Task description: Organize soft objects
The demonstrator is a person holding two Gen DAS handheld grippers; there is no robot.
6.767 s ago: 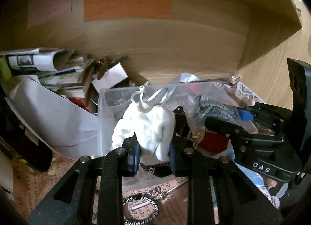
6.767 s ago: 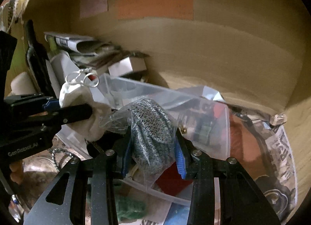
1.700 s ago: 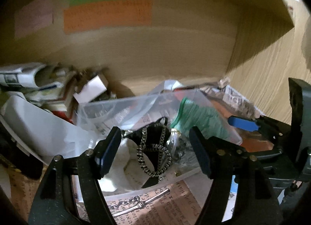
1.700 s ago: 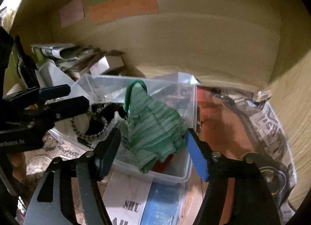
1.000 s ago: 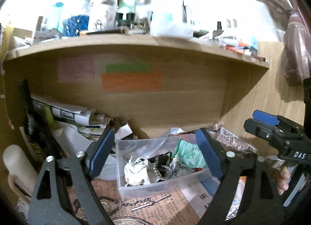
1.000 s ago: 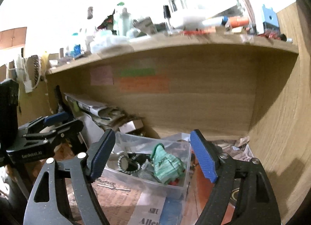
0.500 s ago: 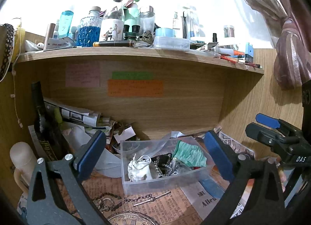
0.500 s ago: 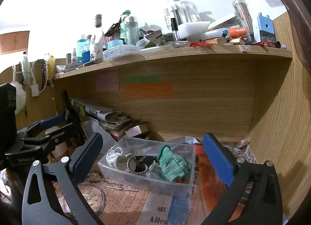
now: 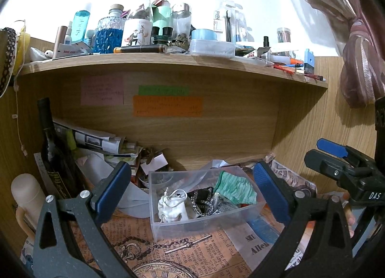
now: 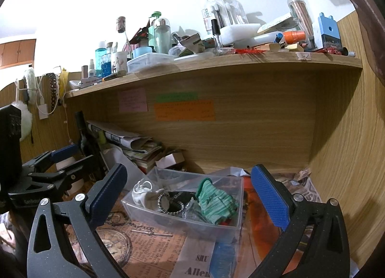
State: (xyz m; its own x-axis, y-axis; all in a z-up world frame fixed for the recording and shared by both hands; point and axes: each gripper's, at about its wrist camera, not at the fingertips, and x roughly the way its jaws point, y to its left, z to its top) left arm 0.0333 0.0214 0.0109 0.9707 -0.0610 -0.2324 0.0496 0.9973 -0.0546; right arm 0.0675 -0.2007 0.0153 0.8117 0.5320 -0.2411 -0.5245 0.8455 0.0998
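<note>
"Why are both claws up in the air with nothing in them?"

"I think the job is nearly done. The left gripper (image 9: pixel 191 192) is spread wide and holds nothing. The right gripper (image 10: pixel 187 192) is the same, wide apart and bare."

"So where are the soft things?"

"In the clear plastic box (image 9: pixel 168 226) on the desk, under the wooden shelf (image 9: pixel 168 61). The green knitted cloth (image 10: pixel 217 202) lies at the right end. The white soft lump (image 9: pixel 172 208) lies at the left end. A dark chain (image 10: pixel 169 202) sits between them."

"Why a box?"

"Soft things flop and roll. The walls hold them together in one place."

"And the claws hang back from it?"

"Yes, both are well apart from the box. That way they can't bump it or drag the cloth out."
</note>
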